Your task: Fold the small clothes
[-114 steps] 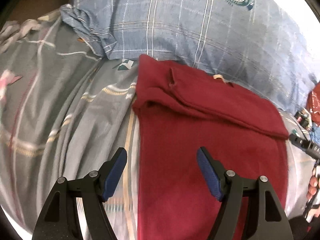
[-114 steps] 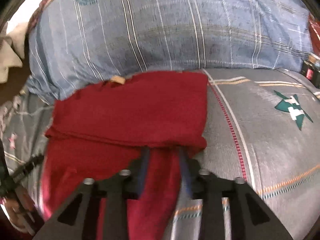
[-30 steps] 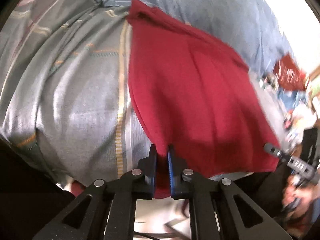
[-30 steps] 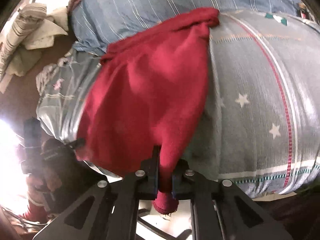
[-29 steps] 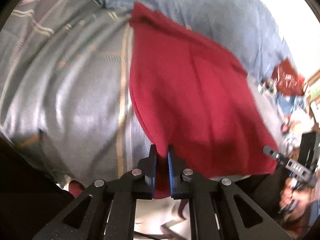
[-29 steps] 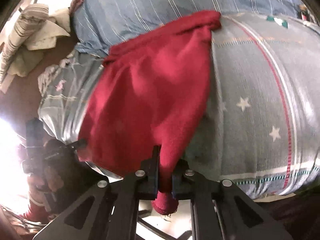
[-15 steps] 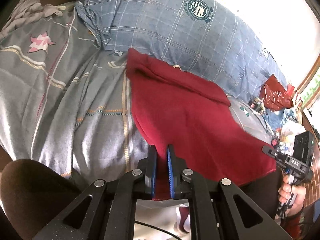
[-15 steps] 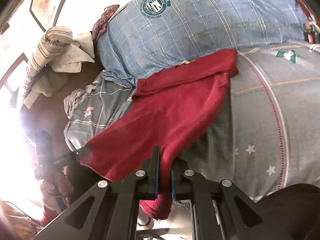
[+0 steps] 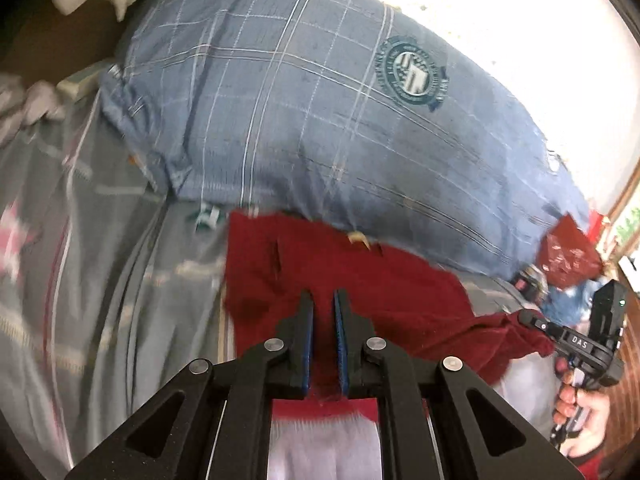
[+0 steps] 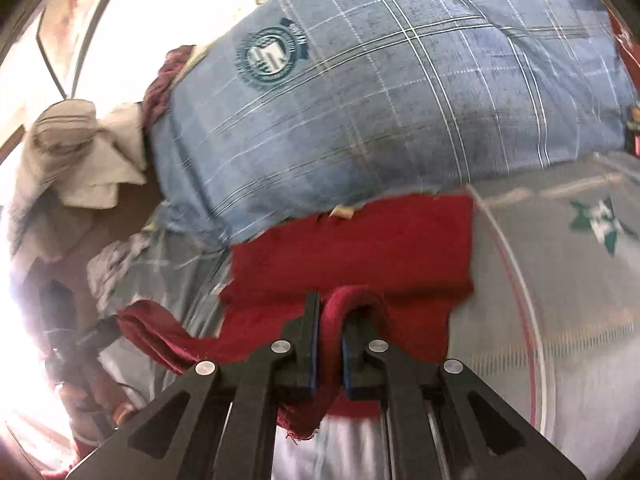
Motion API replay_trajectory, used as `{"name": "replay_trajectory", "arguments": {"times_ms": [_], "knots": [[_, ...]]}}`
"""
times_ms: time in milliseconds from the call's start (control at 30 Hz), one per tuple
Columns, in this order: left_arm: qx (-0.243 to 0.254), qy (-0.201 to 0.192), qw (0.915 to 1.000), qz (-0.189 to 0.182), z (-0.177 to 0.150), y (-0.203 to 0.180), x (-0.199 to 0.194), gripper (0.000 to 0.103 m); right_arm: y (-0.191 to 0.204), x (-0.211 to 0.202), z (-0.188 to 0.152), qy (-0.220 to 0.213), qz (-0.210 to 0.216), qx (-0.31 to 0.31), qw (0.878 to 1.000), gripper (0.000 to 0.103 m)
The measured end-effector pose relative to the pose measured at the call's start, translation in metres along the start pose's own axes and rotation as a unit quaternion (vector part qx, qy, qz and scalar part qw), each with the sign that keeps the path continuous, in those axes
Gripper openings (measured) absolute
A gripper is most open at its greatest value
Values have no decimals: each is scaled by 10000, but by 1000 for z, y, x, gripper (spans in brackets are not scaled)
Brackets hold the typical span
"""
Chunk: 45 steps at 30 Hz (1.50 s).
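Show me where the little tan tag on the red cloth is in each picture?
Left wrist view: the tan tag sits just above the middle, at the far edge of the red cloth, right against the blue pillow.
Right wrist view: the tag sits near the middle, again at the cloth's far edge under the pillow.
Shared landmark: the round badge printed on the pillow.

A bed (image 9: 100, 288) fills the scene, covered in grey sheeting with stripes and star prints. At its far end lies a big blue plaid pillow (image 9: 320, 120) bearing a round crest. Pale crumpled cloths (image 10: 80, 160) are heaped at the far left. Glaring daylight floods in beyond the pillow; a wooden window frame (image 9: 624, 208) shows at right.
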<state>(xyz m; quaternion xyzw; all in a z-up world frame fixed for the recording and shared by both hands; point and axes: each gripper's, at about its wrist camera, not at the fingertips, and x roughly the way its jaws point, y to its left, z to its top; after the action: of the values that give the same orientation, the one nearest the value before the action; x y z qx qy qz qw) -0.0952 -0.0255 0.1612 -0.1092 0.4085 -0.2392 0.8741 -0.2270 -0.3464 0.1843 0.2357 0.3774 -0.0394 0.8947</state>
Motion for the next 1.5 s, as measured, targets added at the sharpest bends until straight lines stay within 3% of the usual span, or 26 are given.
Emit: {"name": "replay_trajectory", "arguments": {"times_ms": [300, 400, 533, 600, 633, 700, 733, 767, 800, 867, 933, 1067, 1200, 1267, 1367, 1500], "knots": [[-360, 358, 9965, 662, 45, 9, 132, 8, -34, 106, 60, 302, -741, 178, 9966, 7], [-515, 485, 9952, 681, 56, 20, 170, 8, -54, 126, 68, 335, -738, 405, 9959, 7], [-367, 497, 9965, 562, 65, 21, 200, 10, -72, 146, 72, 278, -576, 666, 9957, 8], [-373, 524, 9963, 568, 66, 26, 209, 15, -80, 156, 74, 277, -522, 750, 9954, 12], [-443, 543, 9961, 539, 67, 31, 211, 22, -83, 160, 75, 347, -544, 807, 9947, 20], [-636, 460, 9952, 577, 72, 42, 207, 59, -92, 156, 76, 379, -407, 1075, 9926, 29], [-774, 269, 9950, 579, 74, 48, 198, 62, -96, 150, 77, 304, -369, 1194, 9917, 36], [-961, 11, 9940, 526, 76, 55, 188, 64, -99, 139, 80, 131, -518, 1269, 9905, 52], [-1094, -114, 9928, 469, 78, 61, 182, 66, -101, 126, 82, -107, -650, 1325, 9890, 56], [-1242, -170, 9913, 397, 82, 68, 178, 66, -100, 102, 83, -476, -505, 1354, 9884, 56], [-1254, -196, 9907, 481, 80, 70, 178, 66, -90, 94, 82, -482, -354, 1155, 9915, 56], [-1116, 171, 9917, 610, 70, 68, 193, 65, -48, 115, 72, -71, -527, 229, 9983, 53], [-662, 574, 9920, 909, 64, 55, 219, 66, -28, 168, 67, 521, -929, -278, 9939, 53], [-393, 783, 9898, 1126, 62, 51, 239, 66, -27, 196, 67, 757, -1249, -379, 9886, 52], [-279, 1072, 9824, 1507, 56, 56, 266, 69, -40, 222, 77, 660, -1534, -219, 9857, 53], [-716, 1098, 9817, 1381, 59, 75, 275, 71, -53, 246, 83, 786, -1647, -53, 9832, 53]]}}
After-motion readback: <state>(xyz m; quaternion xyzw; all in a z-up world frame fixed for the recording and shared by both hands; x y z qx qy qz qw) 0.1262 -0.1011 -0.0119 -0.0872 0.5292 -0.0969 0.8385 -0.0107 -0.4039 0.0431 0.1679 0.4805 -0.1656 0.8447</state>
